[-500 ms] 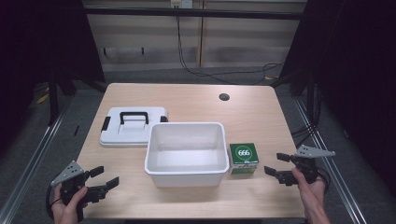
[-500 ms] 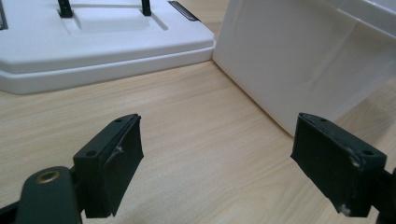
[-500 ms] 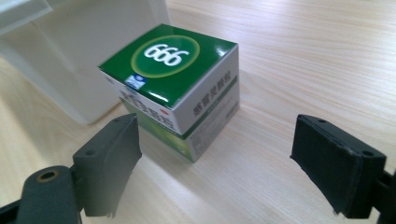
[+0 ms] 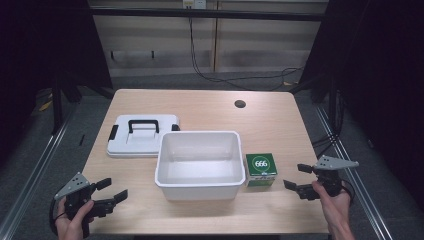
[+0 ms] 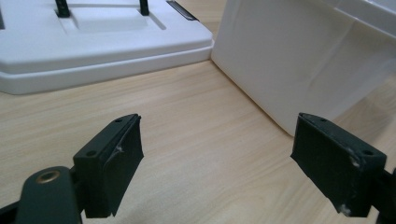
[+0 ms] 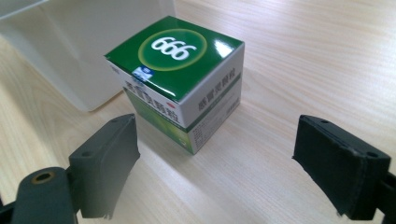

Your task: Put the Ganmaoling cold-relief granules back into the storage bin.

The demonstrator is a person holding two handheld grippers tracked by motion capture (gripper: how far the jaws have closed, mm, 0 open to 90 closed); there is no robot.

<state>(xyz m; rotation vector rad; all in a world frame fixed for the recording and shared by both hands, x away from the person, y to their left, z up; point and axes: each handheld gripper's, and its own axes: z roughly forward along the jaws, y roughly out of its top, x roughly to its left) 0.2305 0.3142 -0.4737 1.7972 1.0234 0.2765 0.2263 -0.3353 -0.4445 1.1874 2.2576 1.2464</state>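
From above, a wooden table point(image 4: 210, 107) holds a white bin point(image 4: 200, 164) at centre, a white lid point(image 4: 142, 135) touching its left rear corner, and a green box point(image 4: 261, 169) just beside its right wall. Left gripper point(image 4: 111, 190) sits near the front left corner, right gripper point(image 4: 298, 179) near the box; both jaws wide.

Left gripper view: spread jaws face bare wood, with the bin point(image 5: 299, 60) and lid point(image 5: 102, 42) beyond.

Right gripper view: spread jaws frame the box point(image 6: 182, 79), not touching it.

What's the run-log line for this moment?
left gripper: open, empty | right gripper: open, facing green box | white bin: empty
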